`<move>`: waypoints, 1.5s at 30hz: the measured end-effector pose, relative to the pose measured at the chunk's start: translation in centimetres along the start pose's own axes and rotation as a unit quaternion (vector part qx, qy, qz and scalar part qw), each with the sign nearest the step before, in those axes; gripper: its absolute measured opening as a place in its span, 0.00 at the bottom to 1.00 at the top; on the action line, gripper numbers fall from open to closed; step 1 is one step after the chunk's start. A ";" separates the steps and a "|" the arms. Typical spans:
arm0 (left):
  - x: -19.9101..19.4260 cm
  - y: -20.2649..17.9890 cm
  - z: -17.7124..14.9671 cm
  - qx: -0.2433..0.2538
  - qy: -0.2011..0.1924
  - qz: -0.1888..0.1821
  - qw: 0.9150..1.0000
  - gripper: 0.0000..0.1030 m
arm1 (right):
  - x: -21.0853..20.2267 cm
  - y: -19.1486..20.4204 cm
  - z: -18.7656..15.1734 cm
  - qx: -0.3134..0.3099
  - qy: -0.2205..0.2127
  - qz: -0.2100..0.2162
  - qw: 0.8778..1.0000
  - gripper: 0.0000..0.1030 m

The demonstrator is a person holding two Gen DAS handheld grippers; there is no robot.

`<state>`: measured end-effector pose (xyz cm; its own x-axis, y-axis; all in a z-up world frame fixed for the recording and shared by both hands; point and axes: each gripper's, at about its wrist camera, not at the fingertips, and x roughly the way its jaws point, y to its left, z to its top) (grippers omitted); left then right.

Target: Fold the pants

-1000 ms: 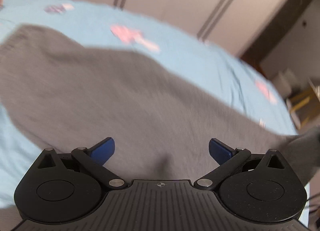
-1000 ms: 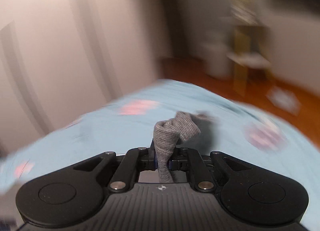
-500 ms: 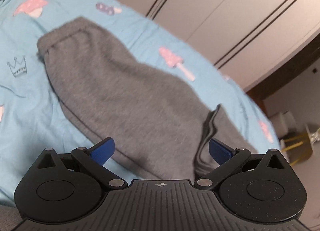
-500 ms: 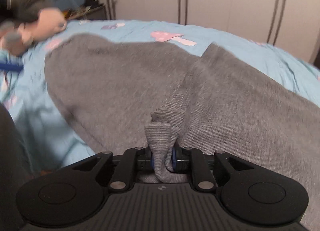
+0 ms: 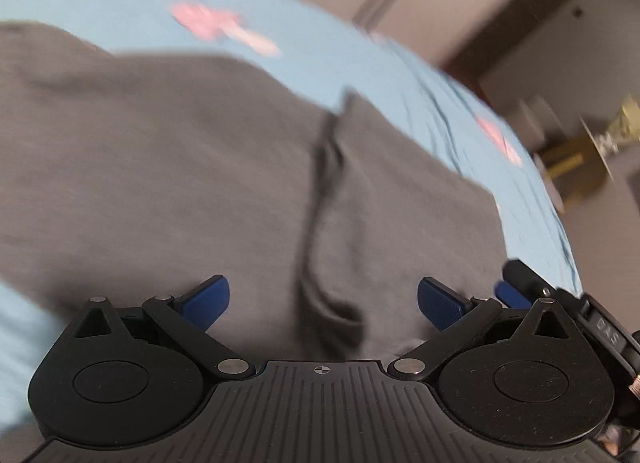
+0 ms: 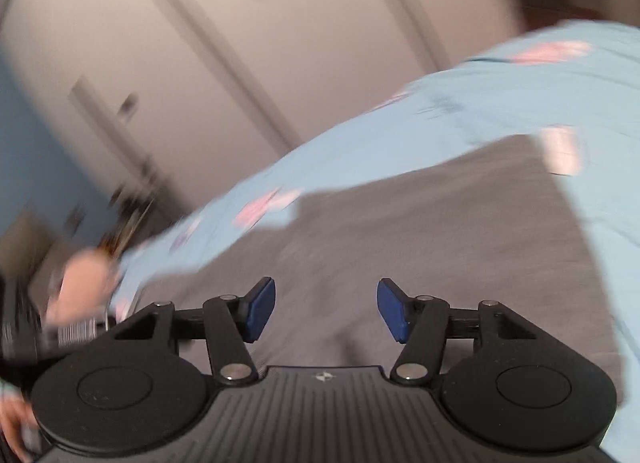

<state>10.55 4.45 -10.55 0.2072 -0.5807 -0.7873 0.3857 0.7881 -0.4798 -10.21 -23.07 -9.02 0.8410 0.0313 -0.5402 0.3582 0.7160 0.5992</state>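
Grey pants (image 5: 168, 167) lie spread on a light blue bed sheet (image 5: 304, 43), with a folded edge (image 5: 320, 199) running down the middle of the left wrist view. My left gripper (image 5: 323, 305) hovers open just above that fold, nothing between its blue pads. In the right wrist view the pants (image 6: 420, 231) fill the lower half; my right gripper (image 6: 326, 313) is over them with its jaws opening and nothing between the pads. The right gripper's tip (image 5: 516, 287) shows at the right edge of the left wrist view.
The sheet (image 6: 500, 103) carries pink mushroom prints (image 5: 216, 23). White wardrobe doors (image 6: 240, 43) stand behind the bed. A yellowish shelf (image 5: 576, 167) sits off the bed's far right. A hand and the other gripper (image 6: 76, 295) appear blurred at the left.
My right gripper has let go of the bunched grey cloth it held and its jaws have spread. Both grippers have dropped closer to the pants; the left stays open.
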 end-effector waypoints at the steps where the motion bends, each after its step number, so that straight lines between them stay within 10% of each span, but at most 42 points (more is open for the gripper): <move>1: 1.3 -0.5 0.1 0.004 0.015 0.005 1.000 1.00 | -0.1 -1.0 0.1 0.023 -0.004 -0.005 1.000 0.46; 6: 4.3 -1.9 -0.9 0.056 0.047 0.061 0.995 0.72 | 1.3 -4.1 -0.2 0.062 0.009 -0.084 0.994 0.46; 13: 3.0 -1.5 -1.4 0.063 0.040 0.063 0.995 0.17 | 1.4 -4.9 -0.6 0.062 0.011 -0.091 0.994 0.45; 18: 1.7 0.0 -1.5 0.037 0.050 0.062 0.996 0.18 | 1.0 -5.0 -0.6 0.064 0.011 -0.098 0.993 0.45; 27: 1.1 -3.2 0.9 0.081 -0.010 0.095 0.992 0.61 | 1.1 -5.2 -0.6 0.063 0.014 -0.100 0.993 0.48; 35: 5.5 -3.4 1.1 0.112 0.003 0.143 0.983 0.63 | 1.5 -5.8 -0.5 0.066 0.014 -0.092 0.993 0.48; 45: 4.1 1.0 2.8 0.002 0.013 0.079 0.997 0.60 | 2.0 -5.5 -0.3 0.053 0.016 -0.088 0.995 0.58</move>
<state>14.29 2.30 -13.21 0.2421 -0.4448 -0.8623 0.3543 0.8679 -0.3482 -10.59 -26.74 -13.61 0.7487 -0.0638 -0.6598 0.5408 0.6344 0.5523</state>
